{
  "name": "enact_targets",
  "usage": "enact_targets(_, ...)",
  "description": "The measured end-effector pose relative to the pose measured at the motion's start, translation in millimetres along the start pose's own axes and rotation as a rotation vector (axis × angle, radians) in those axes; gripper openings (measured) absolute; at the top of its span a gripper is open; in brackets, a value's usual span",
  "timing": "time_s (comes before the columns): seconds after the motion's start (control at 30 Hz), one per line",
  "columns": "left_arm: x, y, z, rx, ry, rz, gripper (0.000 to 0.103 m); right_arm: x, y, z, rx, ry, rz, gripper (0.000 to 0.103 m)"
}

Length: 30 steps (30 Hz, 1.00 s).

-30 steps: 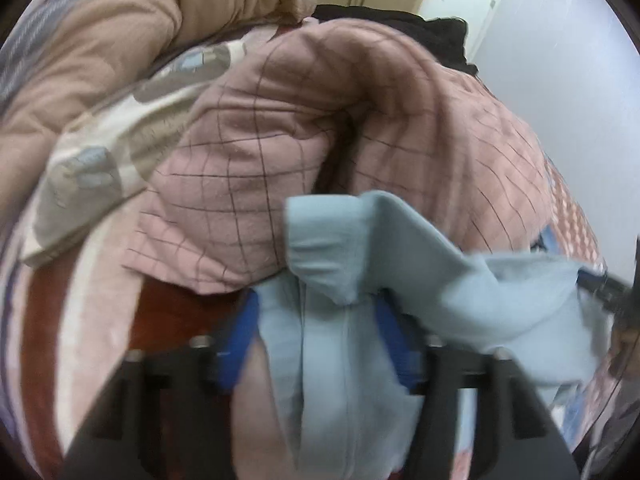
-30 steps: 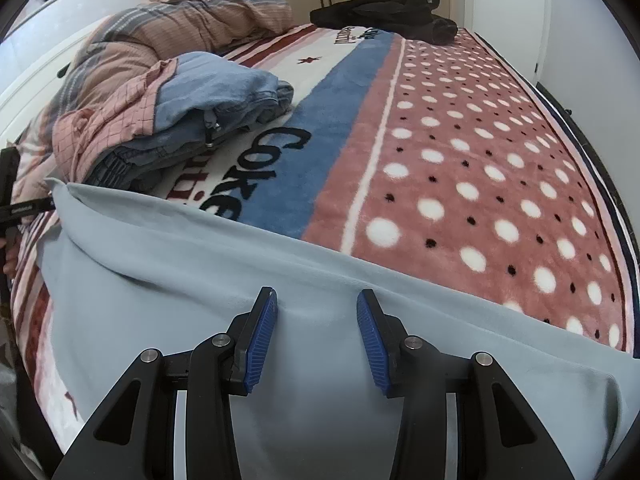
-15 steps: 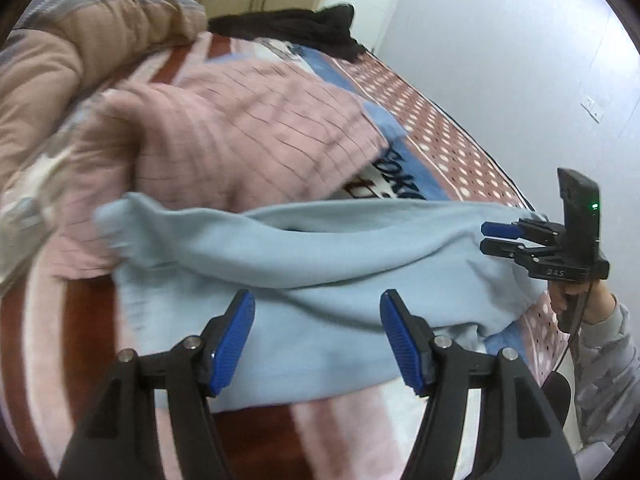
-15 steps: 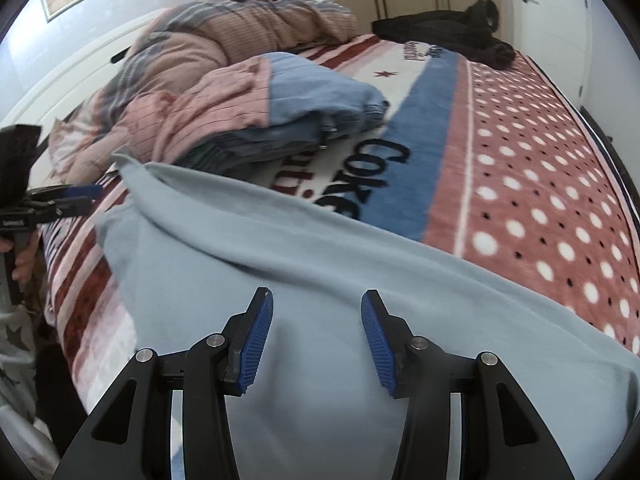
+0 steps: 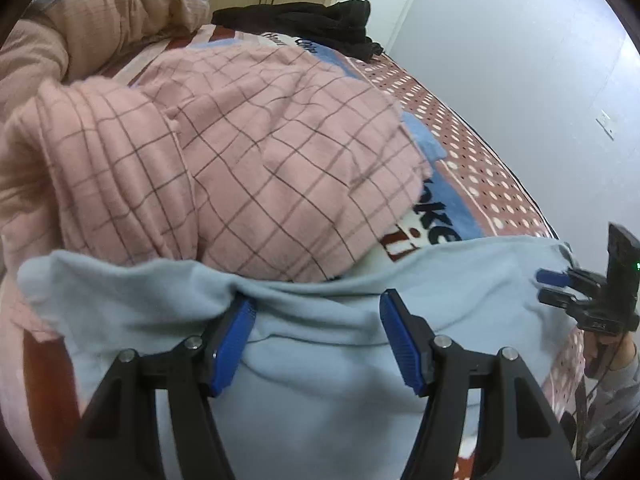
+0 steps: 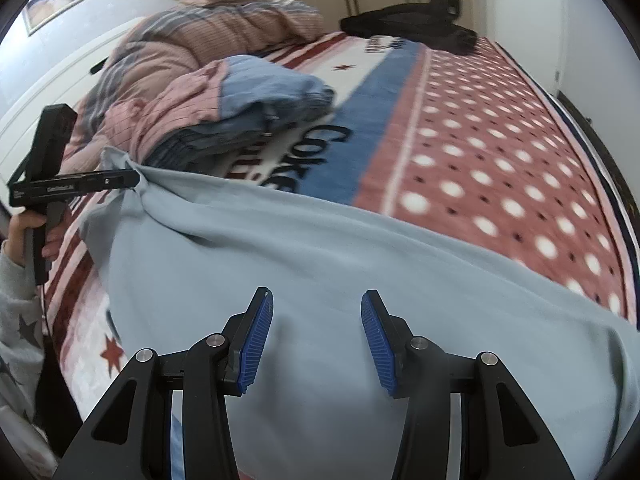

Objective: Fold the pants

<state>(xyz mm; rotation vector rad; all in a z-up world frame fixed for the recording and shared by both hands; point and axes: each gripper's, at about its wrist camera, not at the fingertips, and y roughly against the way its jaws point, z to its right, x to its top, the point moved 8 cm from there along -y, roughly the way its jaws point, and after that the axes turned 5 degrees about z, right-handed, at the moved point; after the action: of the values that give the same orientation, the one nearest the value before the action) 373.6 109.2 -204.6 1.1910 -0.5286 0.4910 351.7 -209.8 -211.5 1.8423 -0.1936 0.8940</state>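
Light blue pants (image 5: 340, 380) spread under the left gripper (image 5: 316, 340)

Its blue pads stand apart, the pants' edge bunched by the left one. Pink checked cloth (image 5: 240, 160) lies at twelve o'clock; the right gripper (image 5: 548, 286) at three o'clock, at the pants' far corner.

A: Left claw (image 5: 316, 344): black arms, ribbed blue pads (image 5: 394, 342), silver screws at the pivots.
B: Right claw (image 6: 316, 344), same build. Grey sleeve (image 6: 16, 316) with dark stars, thin black cable beside it.
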Motion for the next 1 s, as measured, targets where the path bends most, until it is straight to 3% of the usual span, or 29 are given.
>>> enact_targets(0.33,-13,49,44,0.004,-0.085,0.048,0.066,-66,99,93,-0.145,-0.202,0.054,0.043)
enact_targets(0.5,-13,70,78,-0.014,-0.116,0.097,0.066,-109,153,139,-0.271,-0.279,0.076,0.043)
enact_targets(0.63,-19,69,100,-0.022,-0.137,0.081,0.066,-139,188,174,-0.453,-0.26,0.081,0.067)
enact_targets(0.73,-25,63,113,-0.018,-0.145,0.058,0.066,-160,191,190,-0.503,-0.242,0.033,0.068)
enact_targets(0.83,-30,58,123,-0.024,-0.143,0.039,0.066,-168,188,196,-0.49,-0.234,0.035,0.067)
enact_targets(0.9,-31,57,129,-0.019,-0.149,0.032,0.066,-168,191,203,-0.512,-0.249,0.046,0.061)
enact_targets(0.93,-32,57,131,-0.018,-0.151,0.031,0.066,-168,194,209,-0.546,-0.245,0.044,0.034)
enact_targets(0.97,-32,57,133,-0.016,-0.154,0.031,0.066,-167,196,213,-0.561,-0.244,0.044,0.015)
enact_targets(1.0,-32,57,135,-0.013,-0.155,0.033,0.066,-166,197,216,-0.573,-0.247,0.049,0.008)
